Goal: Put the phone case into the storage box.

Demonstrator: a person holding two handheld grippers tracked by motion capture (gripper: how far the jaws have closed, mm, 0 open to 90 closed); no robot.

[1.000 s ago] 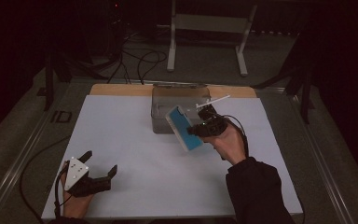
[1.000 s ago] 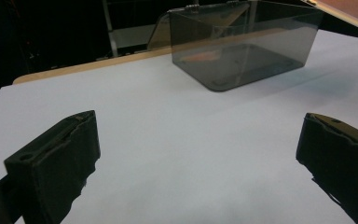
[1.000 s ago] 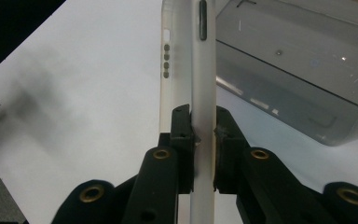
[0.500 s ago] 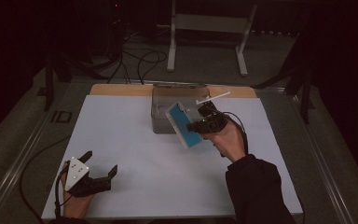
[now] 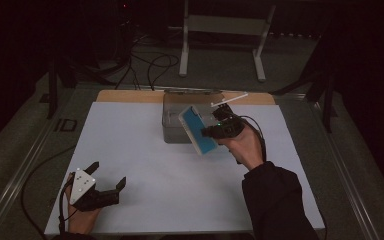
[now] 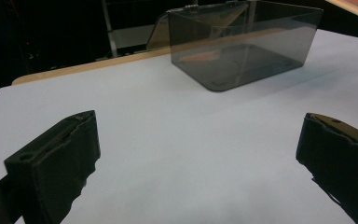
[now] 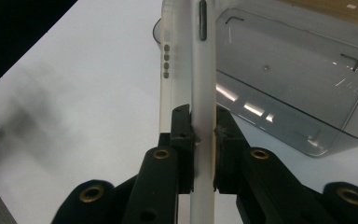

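Phone point(image 5: 198, 129) pinched edgewise by right gripper point(image 7: 201, 126); left gripper point(image 5: 107, 176) fingers spread, idle. Phone best kept tilted, lowered squarely into clear box point(image 5: 172, 131).

Your right claw point(image 5: 211, 132) has carried the phone point(image 5: 198, 129) slightly toward you and down, off the box point(image 5: 172, 131) onto its near edge. The phone tilts a little flatter.
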